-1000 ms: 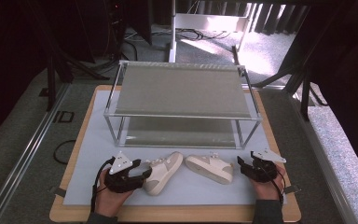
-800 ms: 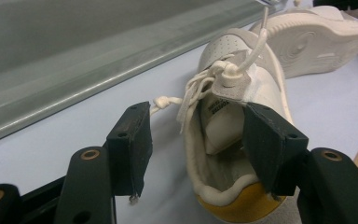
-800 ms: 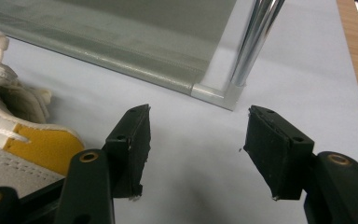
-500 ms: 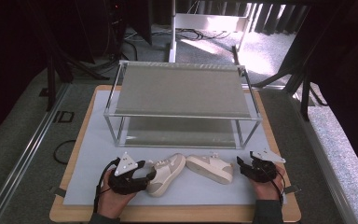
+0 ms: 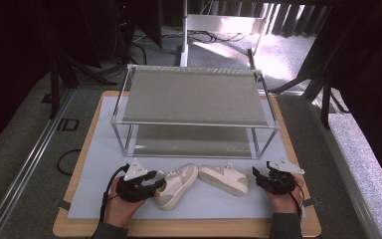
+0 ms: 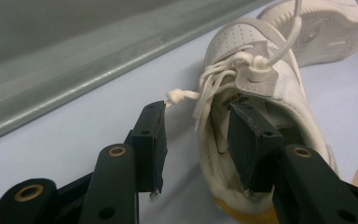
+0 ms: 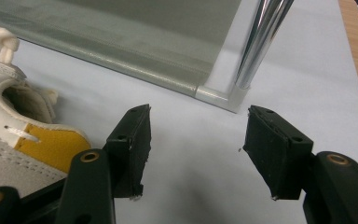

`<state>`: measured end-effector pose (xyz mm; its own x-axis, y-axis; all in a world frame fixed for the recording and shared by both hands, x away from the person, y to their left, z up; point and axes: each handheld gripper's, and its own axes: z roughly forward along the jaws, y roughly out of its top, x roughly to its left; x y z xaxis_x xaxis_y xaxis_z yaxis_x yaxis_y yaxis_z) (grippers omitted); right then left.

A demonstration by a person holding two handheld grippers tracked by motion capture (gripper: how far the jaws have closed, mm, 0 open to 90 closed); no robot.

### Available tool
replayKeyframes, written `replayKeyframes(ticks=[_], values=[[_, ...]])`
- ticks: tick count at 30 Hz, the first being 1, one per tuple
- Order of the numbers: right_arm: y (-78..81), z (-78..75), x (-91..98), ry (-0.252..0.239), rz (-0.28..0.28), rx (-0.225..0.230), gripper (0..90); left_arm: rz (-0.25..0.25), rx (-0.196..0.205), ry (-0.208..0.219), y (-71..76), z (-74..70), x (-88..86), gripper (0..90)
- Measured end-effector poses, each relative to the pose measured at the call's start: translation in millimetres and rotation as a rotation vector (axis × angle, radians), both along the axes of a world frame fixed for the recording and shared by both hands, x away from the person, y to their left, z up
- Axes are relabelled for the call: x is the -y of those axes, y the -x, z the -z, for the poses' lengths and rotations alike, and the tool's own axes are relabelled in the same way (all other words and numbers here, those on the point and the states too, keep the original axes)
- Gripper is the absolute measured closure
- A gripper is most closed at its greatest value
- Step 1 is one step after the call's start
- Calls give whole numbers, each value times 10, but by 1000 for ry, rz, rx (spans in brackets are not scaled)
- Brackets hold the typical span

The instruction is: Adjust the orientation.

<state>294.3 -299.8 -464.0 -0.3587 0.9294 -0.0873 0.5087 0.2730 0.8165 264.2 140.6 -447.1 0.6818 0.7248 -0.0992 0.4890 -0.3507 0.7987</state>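
Two white sneakers lie on the pale mat (image 5: 99, 164) in front of a metal rack. My left gripper (image 5: 156, 180) is at the heel of the left sneaker (image 5: 178, 183). In the left gripper view one jaw is inside the sneaker (image 6: 270, 74) and the other outside, with the collar wall between them. The left gripper (image 6: 200, 135) has just been closing, but a gap still shows beside the wall. My right gripper (image 5: 259, 175) stands open just right of the right sneaker (image 5: 225, 178). In its own view the right gripper (image 7: 196, 140) has bare mat between its jaws, with that sneaker's heel (image 7: 28, 140) to the left.
A two-shelf rack with a chrome frame (image 5: 194, 124) stands behind the sneakers, and its corner post (image 7: 256, 42) rises just ahead of the right gripper. The mat lies on a wooden board (image 5: 179, 228). Dark floor, stands and cables surround the table.
The left gripper has edged right onto the left sneaker's heel, and its jaws stand narrower. The right hand and both sneakers have stayed put.
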Motion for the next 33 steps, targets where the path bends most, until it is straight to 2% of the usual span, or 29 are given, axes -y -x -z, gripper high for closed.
replayKeyframes(ticks=[4,6,14,16,20,21,24,25,28,31,32,33], values=[[-2,4,8,1,1,0,404,11,-23,3,-97,37,42,595],[-1,5,10,0,2,0,404,17,-26,-9,-112,42,58,616],[-4,14,-1,5,0,-3,404,46,-42,0,-132,81,71,765],[-4,13,-2,5,-1,-2,404,48,-50,28,-136,87,58,780],[-4,14,2,4,0,-2,406,45,-51,45,-127,86,53,797],[-3,11,4,4,0,0,407,46,-56,68,-124,71,49,800],[-2,10,6,4,0,0,408,33,-54,70,-118,50,49,803],[-2,10,7,4,0,0,408,12,-48,73,-109,28,39,803],[-2,9,9,5,-1,1,409,-8,-36,72,-101,10,12,803],[-1,8,3,6,-1,0,409,-57,-18,96,-89,-20,-71,803],[-1,8,3,6,-1,0,409,-57,-18,96,-89,-20,-71,802],[-1,7,2,7,-3,2,409,-85,-8,90,-83,-36,-97,802]])
